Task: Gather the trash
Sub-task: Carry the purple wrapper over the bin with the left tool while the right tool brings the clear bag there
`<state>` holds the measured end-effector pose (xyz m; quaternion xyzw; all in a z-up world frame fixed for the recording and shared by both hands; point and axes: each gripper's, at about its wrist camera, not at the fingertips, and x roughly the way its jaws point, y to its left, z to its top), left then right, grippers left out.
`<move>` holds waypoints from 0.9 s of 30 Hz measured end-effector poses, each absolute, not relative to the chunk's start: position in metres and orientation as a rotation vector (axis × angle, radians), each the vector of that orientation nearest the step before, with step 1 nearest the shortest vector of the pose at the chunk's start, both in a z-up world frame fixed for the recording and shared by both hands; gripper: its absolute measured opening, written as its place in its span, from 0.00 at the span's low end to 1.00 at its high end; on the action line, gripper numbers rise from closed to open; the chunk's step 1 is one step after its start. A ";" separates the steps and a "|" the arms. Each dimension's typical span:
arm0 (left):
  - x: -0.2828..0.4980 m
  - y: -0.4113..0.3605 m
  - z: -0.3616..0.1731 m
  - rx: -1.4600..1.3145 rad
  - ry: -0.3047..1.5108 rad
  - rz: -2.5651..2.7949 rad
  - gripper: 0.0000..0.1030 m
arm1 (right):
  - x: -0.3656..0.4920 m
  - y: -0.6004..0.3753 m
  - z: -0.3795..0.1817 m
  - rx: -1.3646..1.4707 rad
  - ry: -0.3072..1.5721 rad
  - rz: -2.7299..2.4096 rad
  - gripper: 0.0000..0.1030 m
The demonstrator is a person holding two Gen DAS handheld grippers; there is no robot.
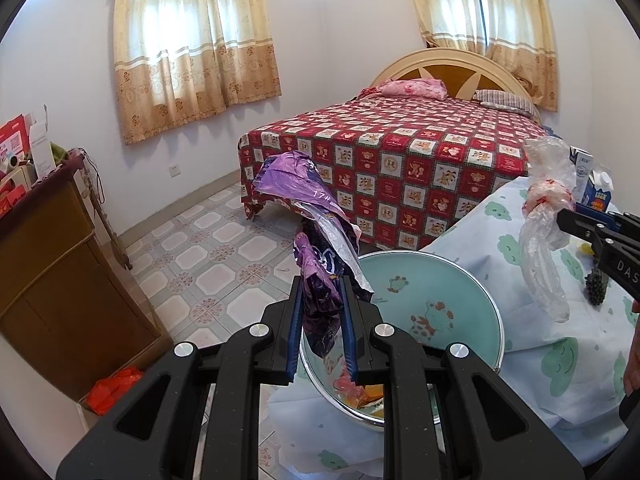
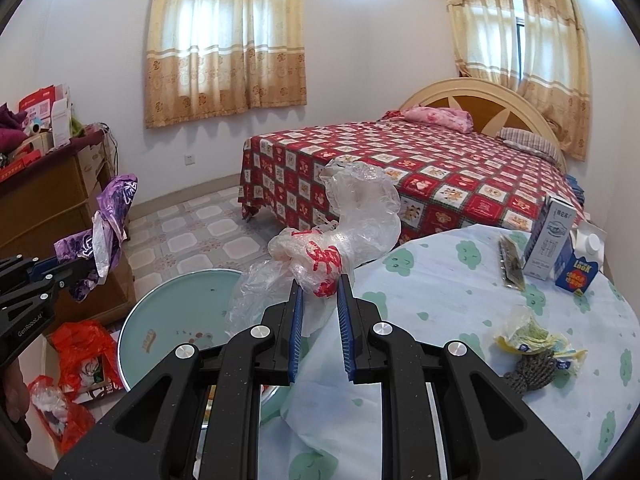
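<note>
So far we are about midway: the desk still carries two cartons at its far right edge, a dark flat packet beside them and a yellow crumpled wrapper at the right edge. The basin, off the desk's left edge, already holds some wrappers. Our left gripper is clamped on a purple bag above the basin; our right gripper pinches a clear plastic bag over the desk's left edge.
</note>
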<state>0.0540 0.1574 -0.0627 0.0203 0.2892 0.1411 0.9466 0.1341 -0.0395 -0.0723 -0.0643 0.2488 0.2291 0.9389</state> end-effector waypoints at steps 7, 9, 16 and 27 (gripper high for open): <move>0.054 0.158 -0.063 0.040 0.589 0.289 0.17 | 0.133 -0.030 -0.073 -0.142 0.511 0.483 0.17; 0.054 0.159 -0.063 0.037 0.590 0.288 0.17 | 0.133 -0.027 -0.073 -0.145 0.512 0.486 0.17; 0.055 0.158 -0.066 0.037 0.595 0.283 0.17 | 0.133 -0.021 -0.074 -0.153 0.514 0.496 0.17; 0.055 0.157 -0.067 0.036 0.597 0.278 0.17 | 0.132 -0.014 -0.074 -0.167 0.516 0.508 0.17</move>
